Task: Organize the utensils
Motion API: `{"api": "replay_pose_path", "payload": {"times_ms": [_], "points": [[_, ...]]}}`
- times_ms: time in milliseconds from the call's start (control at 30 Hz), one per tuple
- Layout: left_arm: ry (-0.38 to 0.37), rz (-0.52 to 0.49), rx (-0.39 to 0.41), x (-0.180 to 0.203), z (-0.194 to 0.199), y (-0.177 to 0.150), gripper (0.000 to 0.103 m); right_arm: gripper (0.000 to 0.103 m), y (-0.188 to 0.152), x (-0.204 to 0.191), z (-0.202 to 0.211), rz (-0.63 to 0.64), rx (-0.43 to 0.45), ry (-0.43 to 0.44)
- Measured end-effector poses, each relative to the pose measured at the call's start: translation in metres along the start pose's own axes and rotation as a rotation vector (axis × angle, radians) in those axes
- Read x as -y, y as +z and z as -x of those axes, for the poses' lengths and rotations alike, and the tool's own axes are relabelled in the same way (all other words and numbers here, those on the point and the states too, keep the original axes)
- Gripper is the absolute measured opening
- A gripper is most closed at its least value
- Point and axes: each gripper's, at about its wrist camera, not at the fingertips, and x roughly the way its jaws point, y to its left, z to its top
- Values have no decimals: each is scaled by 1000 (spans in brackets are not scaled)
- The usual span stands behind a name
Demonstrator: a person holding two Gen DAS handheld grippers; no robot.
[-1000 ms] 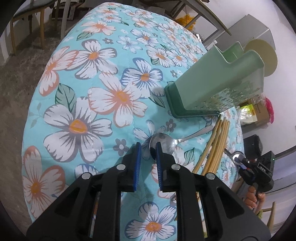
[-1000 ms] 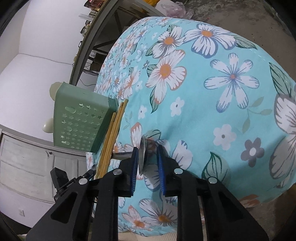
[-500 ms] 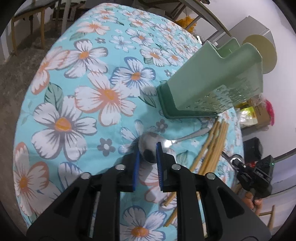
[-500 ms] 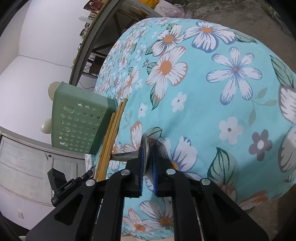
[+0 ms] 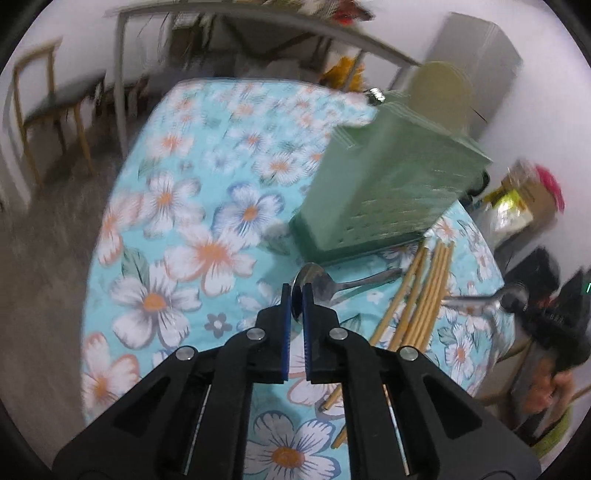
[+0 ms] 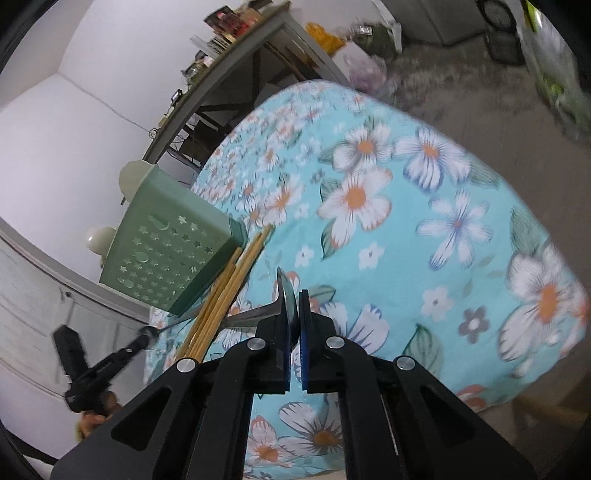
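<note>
In the left wrist view my left gripper (image 5: 294,304) has its jaws closing tight on the bowl of a metal spoon (image 5: 354,282). The spoon's handle points right, just above the floral tablecloth (image 5: 192,229). My right gripper (image 6: 294,314) is shut on the bowl of a second spoon (image 6: 251,315), whose handle sticks out to the left. Each view shows the other gripper holding its spoon at the table's near edge: the right gripper (image 5: 517,299) and the left gripper (image 6: 147,334). A green perforated utensil holder (image 5: 388,192) (image 6: 166,258) stands beside a bundle of wooden chopsticks (image 5: 424,291) (image 6: 229,295).
The round table's cloth drops off at the edges all round. A grey shelf frame (image 5: 258,22) and a wooden chair (image 5: 40,110) stand beyond the table. Bags and boxes (image 5: 524,199) lie on the floor by the wall.
Both grippers closed on the spoon bowls, the right one first. Both then rose and tilted, and the spoons came up off the cloth with them.
</note>
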Motion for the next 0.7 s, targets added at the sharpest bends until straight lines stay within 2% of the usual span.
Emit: {"api": "replay_pose_path", "payload": {"times_ms": [133, 233, 433, 700], "points": [[38, -123, 73, 25, 22, 0, 2, 4, 2, -10, 17, 68, 57, -61], [67, -175, 115, 35, 34, 1, 1, 4, 3, -15, 30, 109, 99, -109], [99, -231, 188, 48, 65, 6, 1, 4, 8, -29, 56, 190, 189, -169], [103, -253, 290, 56, 118, 25, 1, 4, 19, -48, 79, 254, 285, -165]]}}
